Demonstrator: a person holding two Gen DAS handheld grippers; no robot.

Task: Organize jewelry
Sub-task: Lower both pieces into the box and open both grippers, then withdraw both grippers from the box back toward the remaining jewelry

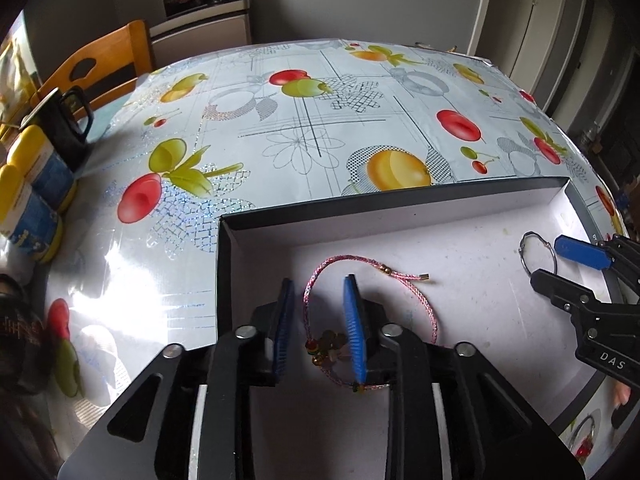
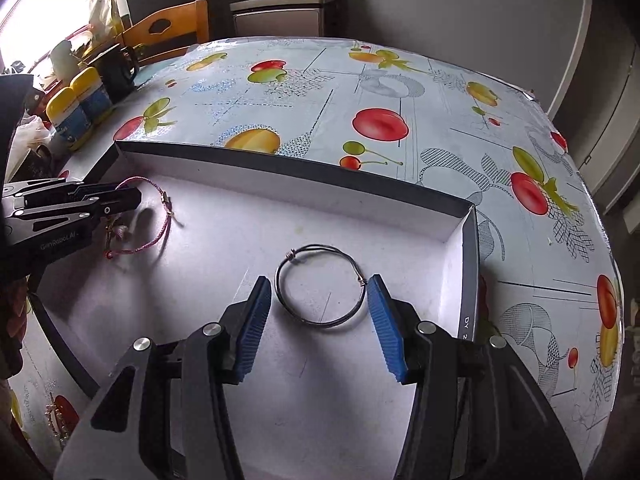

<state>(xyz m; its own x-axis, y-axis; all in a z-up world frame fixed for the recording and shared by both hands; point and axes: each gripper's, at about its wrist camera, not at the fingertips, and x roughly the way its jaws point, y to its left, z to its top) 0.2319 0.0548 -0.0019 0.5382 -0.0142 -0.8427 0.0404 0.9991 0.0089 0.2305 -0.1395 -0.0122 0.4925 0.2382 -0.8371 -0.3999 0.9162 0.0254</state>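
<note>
A pink cord bracelet (image 1: 424,312) with small charms lies on the white floor of a shallow black-walled box (image 1: 400,200). My left gripper (image 1: 320,296) is open over it, its blue pads either side of the cord's left part. The bracelet also shows in the right wrist view (image 2: 160,236). A thin dark wire bangle (image 2: 320,286) lies in the box's right part (image 2: 468,264). My right gripper (image 2: 320,300) is open, its pads either side of the bangle. The bangle (image 1: 536,252) and the right gripper (image 1: 560,268) also show in the left wrist view.
The box sits on a table with a fruit-patterned cloth (image 1: 304,128). Two yellow-lidded jars (image 1: 28,196) and a black mug (image 1: 68,120) stand at the table's left edge. A wooden chair (image 1: 104,68) is behind them.
</note>
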